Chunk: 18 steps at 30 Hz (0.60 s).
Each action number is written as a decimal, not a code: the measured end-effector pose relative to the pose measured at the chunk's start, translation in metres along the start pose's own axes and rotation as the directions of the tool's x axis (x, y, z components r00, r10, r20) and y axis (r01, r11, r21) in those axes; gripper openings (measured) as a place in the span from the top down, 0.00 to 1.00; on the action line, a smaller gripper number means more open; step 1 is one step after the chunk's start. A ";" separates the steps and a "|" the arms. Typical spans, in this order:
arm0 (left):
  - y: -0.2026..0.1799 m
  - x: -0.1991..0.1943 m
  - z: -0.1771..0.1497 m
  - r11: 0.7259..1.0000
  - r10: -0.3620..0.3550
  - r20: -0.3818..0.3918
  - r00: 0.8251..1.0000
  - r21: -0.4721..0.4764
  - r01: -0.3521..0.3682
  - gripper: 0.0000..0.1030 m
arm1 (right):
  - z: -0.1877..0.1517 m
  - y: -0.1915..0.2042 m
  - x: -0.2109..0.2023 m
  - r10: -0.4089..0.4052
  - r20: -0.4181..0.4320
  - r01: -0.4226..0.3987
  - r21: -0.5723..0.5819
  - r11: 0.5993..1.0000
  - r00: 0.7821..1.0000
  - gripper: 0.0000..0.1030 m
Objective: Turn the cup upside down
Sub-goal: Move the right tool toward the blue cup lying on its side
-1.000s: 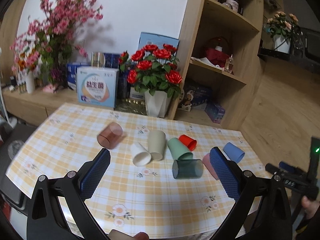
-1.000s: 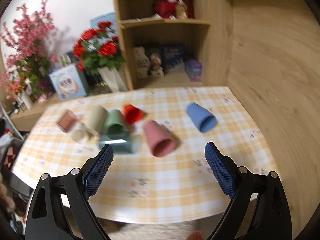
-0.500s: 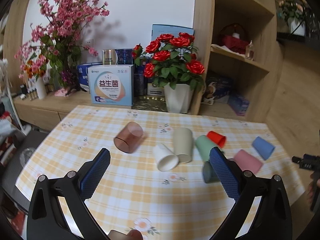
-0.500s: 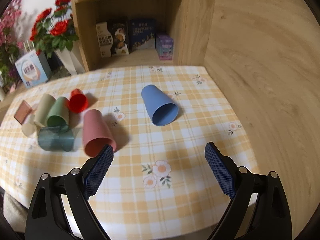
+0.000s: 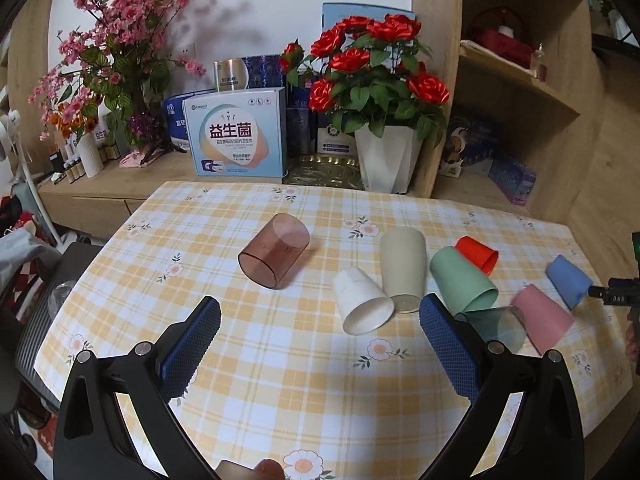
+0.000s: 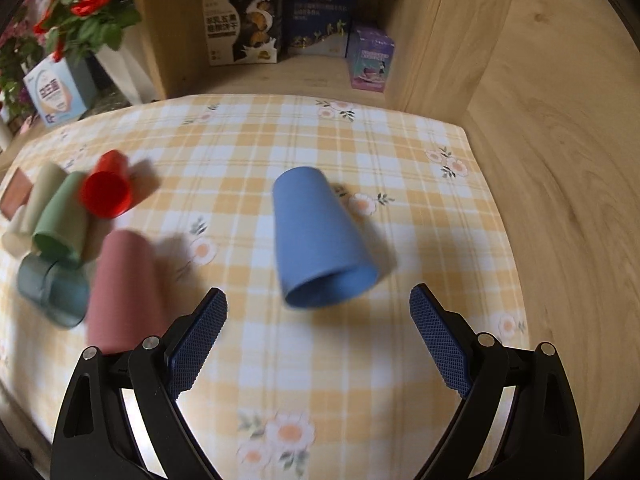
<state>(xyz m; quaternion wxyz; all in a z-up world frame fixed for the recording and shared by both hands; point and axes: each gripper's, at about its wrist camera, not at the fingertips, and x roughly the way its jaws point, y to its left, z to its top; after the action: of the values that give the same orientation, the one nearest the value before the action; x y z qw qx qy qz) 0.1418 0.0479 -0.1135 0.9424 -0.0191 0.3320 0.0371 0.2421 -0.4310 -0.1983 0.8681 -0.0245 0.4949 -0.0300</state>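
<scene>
Several cups lie on their sides on the yellow checked tablecloth (image 5: 280,360). A blue cup (image 6: 320,240) lies with its mouth toward me, just ahead of my open, empty right gripper (image 6: 318,334); it also shows at the far right of the left wrist view (image 5: 568,280). A pink cup (image 6: 124,288) lies left of it. My left gripper (image 5: 320,344) is open and empty above the table, with a white cup (image 5: 362,300) just ahead between its fingers and a translucent brown cup (image 5: 274,256) further left.
A beige cup (image 5: 402,268), green cup (image 5: 462,280), red cup (image 5: 478,254) and dark teal translucent cup (image 5: 496,326) lie clustered together. A white pot of red roses (image 5: 386,160), boxes and a wooden shelf unit (image 6: 440,40) stand behind the table. The table's right edge (image 6: 504,240) is near the blue cup.
My right gripper has moved right and closer to the blue cup, which now lies centred before it. My left gripper has shifted left, bringing the brown and white cups more central.
</scene>
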 end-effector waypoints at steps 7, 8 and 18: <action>-0.006 0.022 0.002 1.000 -0.009 -0.019 1.000 -0.016 0.009 0.06 | 0.037 -0.004 0.041 0.029 -0.078 -0.031 -0.020 0.999 0.997 0.13; -0.007 0.025 0.001 1.000 -0.011 -0.025 1.000 -0.017 0.010 0.06 | 0.040 -0.003 0.046 0.030 -0.091 -0.033 -0.025 0.999 0.995 0.13; -0.008 0.045 -0.004 0.999 -0.041 -0.068 0.997 -0.030 0.039 0.06 | 0.050 -0.005 0.077 0.028 -0.118 -0.029 -0.011 1.000 0.993 0.13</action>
<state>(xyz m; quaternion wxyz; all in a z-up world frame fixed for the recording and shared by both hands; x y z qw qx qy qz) 0.1745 0.0426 -0.1448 0.9306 -0.0403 0.3631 0.0224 0.3242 -0.4410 -0.2390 0.8376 -0.0213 0.5456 -0.0158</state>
